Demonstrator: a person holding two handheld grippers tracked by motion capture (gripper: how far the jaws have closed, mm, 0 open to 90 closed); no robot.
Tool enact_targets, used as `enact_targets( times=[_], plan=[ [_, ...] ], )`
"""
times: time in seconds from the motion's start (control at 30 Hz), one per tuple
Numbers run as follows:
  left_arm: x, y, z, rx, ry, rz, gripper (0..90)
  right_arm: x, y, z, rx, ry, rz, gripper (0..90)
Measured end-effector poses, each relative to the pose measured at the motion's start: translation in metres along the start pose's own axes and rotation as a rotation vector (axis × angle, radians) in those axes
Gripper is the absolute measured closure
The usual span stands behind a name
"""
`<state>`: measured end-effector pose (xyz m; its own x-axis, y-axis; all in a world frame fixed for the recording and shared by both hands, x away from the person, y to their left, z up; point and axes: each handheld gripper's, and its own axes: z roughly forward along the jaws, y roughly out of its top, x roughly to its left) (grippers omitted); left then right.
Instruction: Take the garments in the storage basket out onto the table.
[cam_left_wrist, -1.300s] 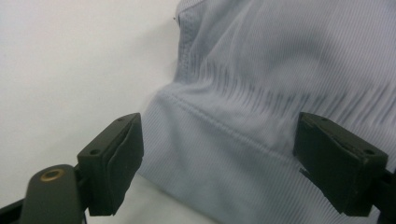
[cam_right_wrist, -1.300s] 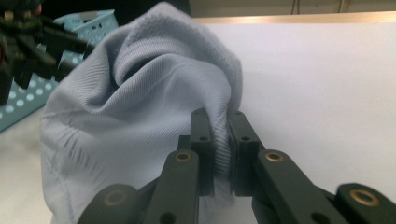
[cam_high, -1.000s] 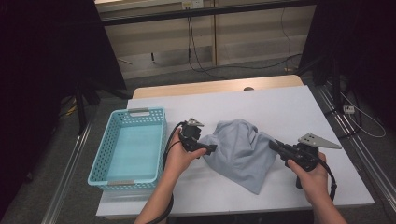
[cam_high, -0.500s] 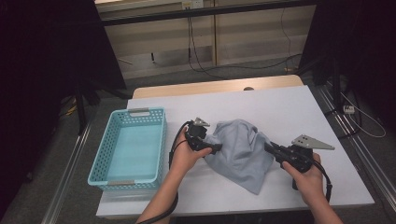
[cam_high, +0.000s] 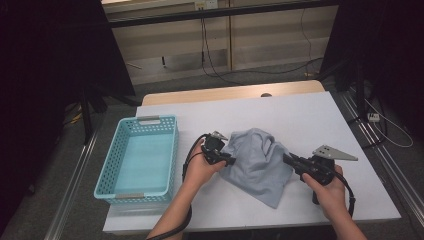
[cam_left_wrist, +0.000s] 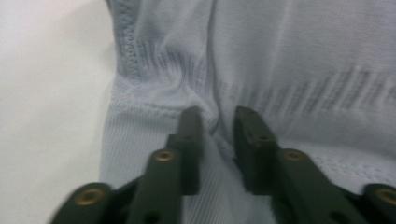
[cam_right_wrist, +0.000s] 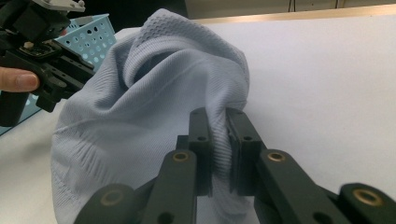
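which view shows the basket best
The high view: the whole blue basket sits left of the cloth, rim and inside visible. The right gripper view catches only a corner of it behind the left gripper. The left gripper view looks at cloth and table.

High view from above the near desk (cam_high: 310, 115) edge, facing forward and down, well back, left claw view pressed close against the grey garment (cam_left_wrist: 299, 56), right claw view low, close, looking across that garment (cam_right_wrist: 140, 121), shared by all three
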<state>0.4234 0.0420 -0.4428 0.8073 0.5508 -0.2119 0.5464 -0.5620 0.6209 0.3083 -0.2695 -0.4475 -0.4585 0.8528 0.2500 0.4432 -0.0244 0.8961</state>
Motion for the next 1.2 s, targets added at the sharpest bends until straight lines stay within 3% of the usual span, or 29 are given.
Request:
enact_targets(
  times=[0.03, 0.1, 0.23, 0.43, 0.57, 0.6, 0.73, 0.8, 0.87, 1.2],
  plan=[
    [0.000, 0.000, 0.000, 0.006, -0.005, -0.001, 74.7, 0.000, 0.000, 0.000, 0.000, 0.000, 0.000, 82.1],
    [0.001, 0.001, -0.002, 0.012, -0.014, -0.021, 83.6, 0.000, 0.000, 0.000, 0.004, -0.005, -0.006, 82.3],
    [0.003, 0.001, -0.007, 0.000, -0.019, -0.052, 86.7, -0.003, 0.001, -0.002, -0.003, -0.014, -0.001, 82.7],
    [0.005, 0.004, -0.023, -0.058, 0.009, -0.084, 87.5, -0.007, 0.002, -0.006, -0.015, -0.044, -0.004, 83.0],
    [0.009, 0.005, -0.032, -0.096, 0.016, -0.091, 87.7, -0.010, 0.007, -0.011, -0.054, -0.078, -0.010, 83.2],
    [0.010, 0.005, -0.039, -0.130, 0.028, -0.100, 87.7, -0.011, 0.010, -0.015, -0.080, -0.111, -0.026, 83.4],
    [0.012, 0.003, -0.050, -0.155, 0.031, -0.120, 87.9, -0.013, 0.015, -0.021, -0.122, -0.151, -0.050, 83.4],
    [0.012, 0.001, -0.051, -0.142, 0.027, -0.127, 87.8, -0.013, 0.014, -0.021, -0.118, -0.139, -0.049, 83.4],
    [0.009, -0.003, -0.048, -0.093, 0.030, -0.117, 87.8, -0.011, 0.012, -0.019, -0.110, -0.128, -0.055, 83.4],
    [0.006, -0.010, -0.038, -0.038, 0.025, -0.097, 87.3, 0.000, 0.010, -0.015, -0.100, -0.035, -0.050, 83.0]
  ],
)
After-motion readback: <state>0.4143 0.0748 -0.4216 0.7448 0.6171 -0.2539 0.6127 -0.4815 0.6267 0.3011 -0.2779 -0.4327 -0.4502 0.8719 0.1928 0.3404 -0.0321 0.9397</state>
